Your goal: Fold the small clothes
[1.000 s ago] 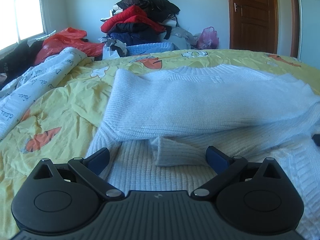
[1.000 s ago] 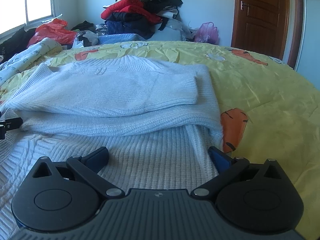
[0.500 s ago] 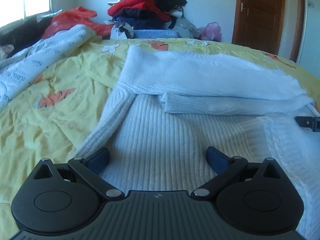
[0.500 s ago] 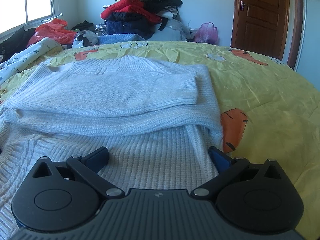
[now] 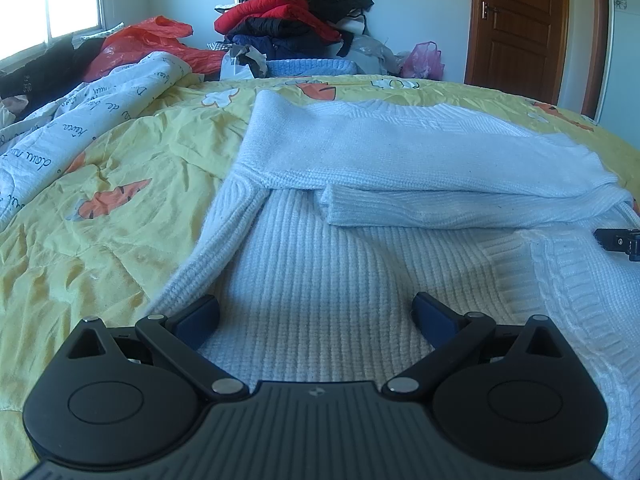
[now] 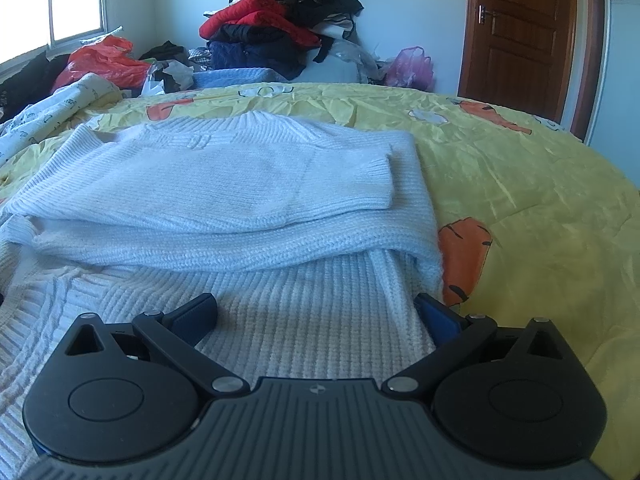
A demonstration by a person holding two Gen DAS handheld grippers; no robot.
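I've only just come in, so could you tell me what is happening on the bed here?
A person is folding a white knitted sweater spread on a yellow carrot-print bedcover. Both sleeves already lie folded across the chest. The left tool and right tool are open, holding nothing, low over the lower part of the sweater near its two sides.

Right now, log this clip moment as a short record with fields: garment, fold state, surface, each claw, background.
garment: white knit sweater
fold state: both sleeves folded across the chest; lower body still flat, not folded up
surface: yellow carrot-print bedspread
left claw: open, empty, over the sweater's lower left part
right claw: open, empty, over the lower right part, near the sweater's edge
background: clothes pile, brown door, window
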